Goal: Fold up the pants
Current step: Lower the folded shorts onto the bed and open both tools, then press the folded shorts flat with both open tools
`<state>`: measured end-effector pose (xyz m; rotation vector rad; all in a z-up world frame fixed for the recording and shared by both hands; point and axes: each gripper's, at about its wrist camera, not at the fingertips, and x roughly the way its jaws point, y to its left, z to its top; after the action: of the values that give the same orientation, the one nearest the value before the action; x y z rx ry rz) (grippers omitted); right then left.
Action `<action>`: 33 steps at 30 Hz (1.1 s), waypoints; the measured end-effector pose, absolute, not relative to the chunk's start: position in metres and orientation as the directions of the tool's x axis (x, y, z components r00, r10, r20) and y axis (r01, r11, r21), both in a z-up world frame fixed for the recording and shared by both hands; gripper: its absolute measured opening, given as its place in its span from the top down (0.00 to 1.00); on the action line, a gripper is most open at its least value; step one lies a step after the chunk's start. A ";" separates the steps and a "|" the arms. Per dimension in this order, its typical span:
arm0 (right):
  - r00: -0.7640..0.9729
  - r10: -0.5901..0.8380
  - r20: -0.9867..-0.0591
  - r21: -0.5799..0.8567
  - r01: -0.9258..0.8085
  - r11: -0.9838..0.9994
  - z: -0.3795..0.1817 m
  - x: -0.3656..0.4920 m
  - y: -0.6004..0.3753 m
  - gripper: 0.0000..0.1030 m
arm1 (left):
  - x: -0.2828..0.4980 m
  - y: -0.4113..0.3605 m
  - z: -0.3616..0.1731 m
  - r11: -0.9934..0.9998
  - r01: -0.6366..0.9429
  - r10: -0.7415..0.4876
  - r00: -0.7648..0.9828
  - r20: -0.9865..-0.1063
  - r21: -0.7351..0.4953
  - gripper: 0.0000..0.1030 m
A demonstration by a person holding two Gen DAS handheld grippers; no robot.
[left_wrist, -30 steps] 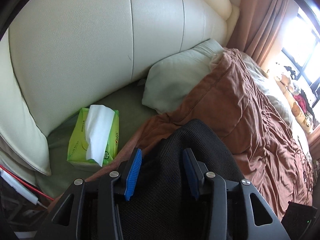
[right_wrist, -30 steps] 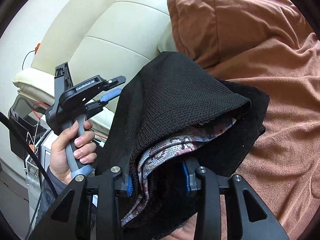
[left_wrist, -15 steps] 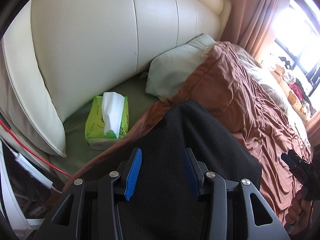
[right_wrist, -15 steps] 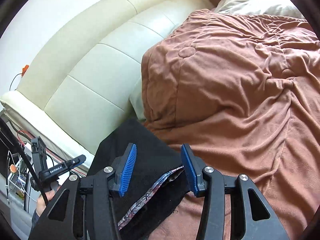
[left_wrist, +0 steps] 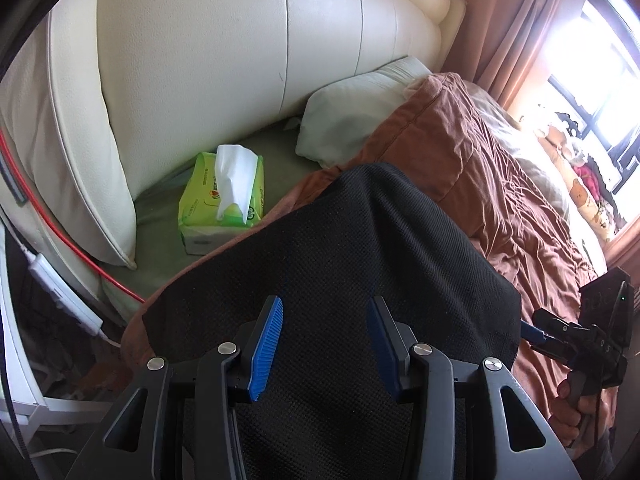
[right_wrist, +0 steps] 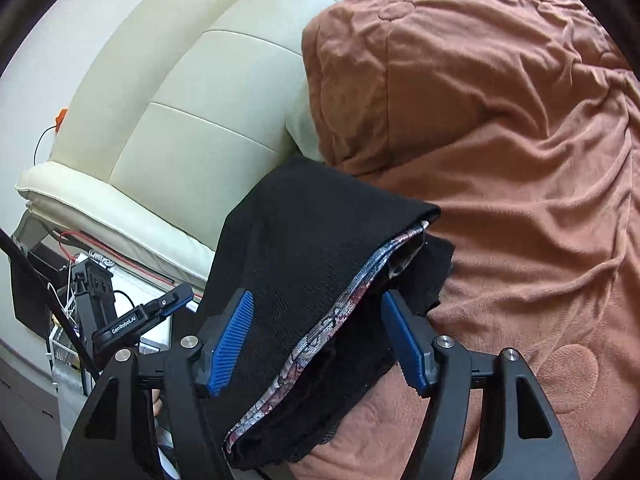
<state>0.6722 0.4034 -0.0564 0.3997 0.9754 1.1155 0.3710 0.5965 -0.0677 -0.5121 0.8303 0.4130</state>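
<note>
Looking along the left gripper [left_wrist: 324,344], the black pants [left_wrist: 352,264] lie folded on the brown blanket [left_wrist: 472,168], close to the bed's near edge. The blue pads stand partly apart above the cloth and do not press it, so nothing is held. A green tissue pack [left_wrist: 222,196] sits on the sheet by the cream headboard [left_wrist: 240,40], with a pale pillow [left_wrist: 352,120] beyond. The right gripper [left_wrist: 532,332] shows at the far right, in a person's hand [left_wrist: 576,404].

From the right gripper [right_wrist: 320,340], the jaws are opening; the folded pants [right_wrist: 320,240] lie between the pads, which stand clear of them, and a patterned lining [right_wrist: 344,304] peeks from the fold.

The bundle looks loose and thick. If either gripper catches the knit while drawing away, the top layer could drag open, and a nudge toward the bed's edge might slide the bundle off.
</note>
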 end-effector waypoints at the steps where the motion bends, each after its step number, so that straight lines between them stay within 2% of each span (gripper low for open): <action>1: 0.072 0.894 -0.443 0.729 -0.552 0.406 -0.061 0.676 0.406 0.37 | 0.369 0.597 -0.070 0.804 -0.535 0.151 0.605 -0.781 -0.260 0.54; 6: -0.079 0.933 -0.352 0.843 -0.460 0.280 -0.088 0.696 0.427 0.37 | 0.360 0.603 -0.083 0.791 -0.555 0.150 0.585 -0.797 -0.259 0.54; 11: -0.071 0.944 -0.323 0.854 -0.451 0.259 -0.098 0.715 0.444 0.37 | 0.354 0.599 -0.091 0.811 -0.545 0.158 0.556 -0.816 -0.214 0.54; 14: 0.042 0.936 -0.349 0.791 -0.523 0.319 -0.081 0.728 0.435 0.37 | 0.353 0.599 -0.098 0.814 -0.545 0.157 0.538 -0.828 -0.200 0.54; 19: 0.323 0.859 -0.397 0.583 -0.634 0.508 -0.035 0.729 0.402 0.37 | 0.351 0.603 -0.101 0.803 -0.571 0.191 0.517 -0.835 -0.169 0.54; 22: 0.371 0.847 -0.381 0.525 -0.667 0.529 -0.016 0.722 0.392 0.37 | 0.351 0.603 -0.096 0.799 -0.575 0.196 0.530 -0.825 -0.179 0.54; 26: 0.321 0.870 -0.376 0.504 -0.717 0.482 -0.009 0.704 0.396 0.37 | 0.352 0.599 -0.089 0.807 -0.565 0.210 0.550 -0.809 -0.174 0.54; 28: 0.292 0.873 -0.392 0.468 -0.753 0.462 -0.010 0.689 0.402 0.41 | 0.352 0.597 -0.087 0.812 -0.559 0.216 0.554 -0.804 -0.167 0.54; 29: 0.278 0.872 -0.402 0.442 -0.776 0.451 -0.008 0.681 0.407 0.53 | 0.353 0.596 -0.087 0.814 -0.559 0.223 0.554 -0.802 -0.160 0.54; 30: 0.258 0.873 -0.415 0.420 -0.796 0.435 -0.008 0.672 0.414 0.60 | 0.353 0.596 -0.087 0.814 -0.560 0.229 0.554 -0.801 -0.154 0.54; 33: 0.235 0.865 -0.443 0.356 -0.839 0.410 -0.006 0.652 0.429 0.61 | 0.353 0.595 -0.087 0.825 -0.548 0.241 0.561 -0.792 -0.137 0.54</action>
<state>0.6523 0.4293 -0.0056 0.0471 0.6399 1.1699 0.3530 0.5949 -0.0874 -0.3932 0.8578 0.4786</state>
